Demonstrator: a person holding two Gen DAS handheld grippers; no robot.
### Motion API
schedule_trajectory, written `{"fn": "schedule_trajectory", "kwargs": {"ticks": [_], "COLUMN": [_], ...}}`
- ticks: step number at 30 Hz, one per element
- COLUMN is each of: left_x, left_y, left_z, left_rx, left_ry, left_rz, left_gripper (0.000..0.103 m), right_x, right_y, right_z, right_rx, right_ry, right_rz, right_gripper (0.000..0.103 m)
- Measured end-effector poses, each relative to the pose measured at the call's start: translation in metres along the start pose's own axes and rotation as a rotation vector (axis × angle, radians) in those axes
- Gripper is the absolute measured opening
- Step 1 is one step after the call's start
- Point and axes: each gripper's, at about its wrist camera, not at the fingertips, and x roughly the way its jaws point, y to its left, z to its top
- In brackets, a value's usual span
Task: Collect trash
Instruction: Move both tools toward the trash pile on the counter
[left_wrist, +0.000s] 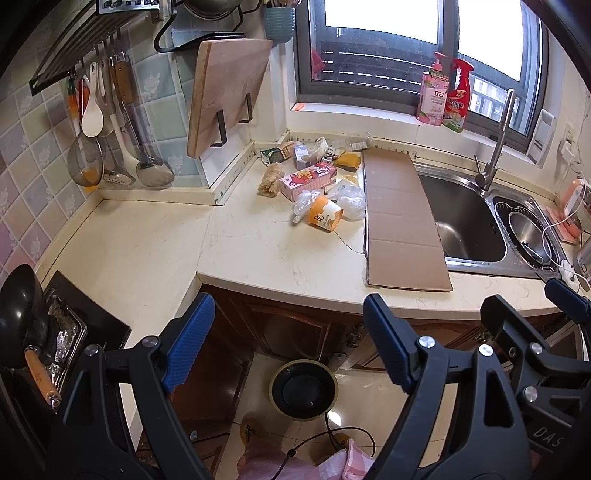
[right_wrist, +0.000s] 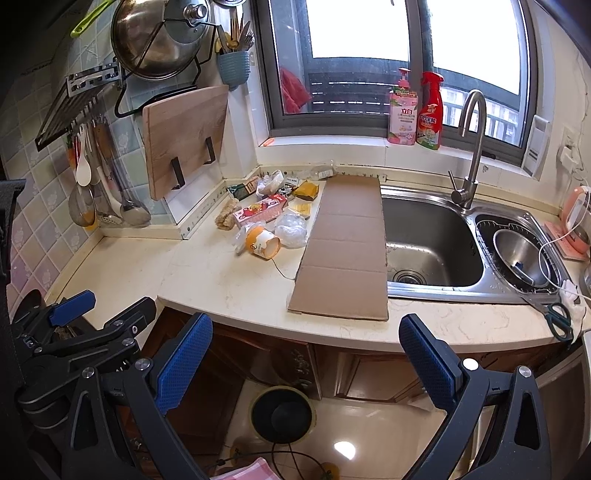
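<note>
Right now both grippers hover off the table's (right_wrist: 229, 295) front edge, well apart from the trash. The left gripper (left_wrist: 288, 339) has its jaws spread wide and empty; the right gripper (right_wrist: 306, 362) likewise, nothing between its pads.

The trash lies in a heap near the back corner: a tipped orange cup (right_wrist: 263, 243), crumpled clear bags (right_wrist: 291, 230), a pink box (right_wrist: 260, 211) and small wrappers (left_wrist: 314, 149) behind it, all just left of a cardboard sheet (right_wrist: 343, 251) that covers the sink's (right_wrist: 436, 243) left side. A round bin (right_wrist: 282, 413) stands on the floor below.

Risks, as I judge them: the cup lies on its side and could roll off toward the edge if nudged; the thin bags may slip from the pads; a thin wire by the cup could snag; pushing the cardboard might drop it into the sink.
</note>
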Motion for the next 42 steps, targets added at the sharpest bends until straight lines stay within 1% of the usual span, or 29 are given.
{"fn": "schedule_trajectory", "kwargs": {"ticks": [10,25,34,38,42], "left_x": [-0.008,-0.019,-0.019,-0.017,-0.015], "left_y": [0.003,-0.003,-0.008,-0.014,-0.018], "left_z": [-0.003,-0.002,0.004,0.009,0.016], "left_rx": [-0.022,-0.022,-0.021,-0.028,-0.034], "left_ry": [-0.019,-0.045,-0.055,-0.059,-0.068], "left_rz": [0.021,0.04,0.041,0.04,0.054], "left_gripper": [0.081,0.081,0.081,0.081,0.081], "right_x": [-0.006,-0.013,-0.014,-0.012,-0.009], "right_y": [0.005,0.0,-0.007,-0.012,-0.014], "right_z": [0.001,0.002,0.007,0.012,0.014], "right_rx": [-0.019,-0.027,-0.053,-0.07,-0.074], "right_ry": [-0.011,-0.031,-0.046,-0.06,-0.058], "right_rz": [0.003,0.022,0.031,0.019,0.02], "right_gripper": [0.102,0.102,0.102,0.102,0.102]}}
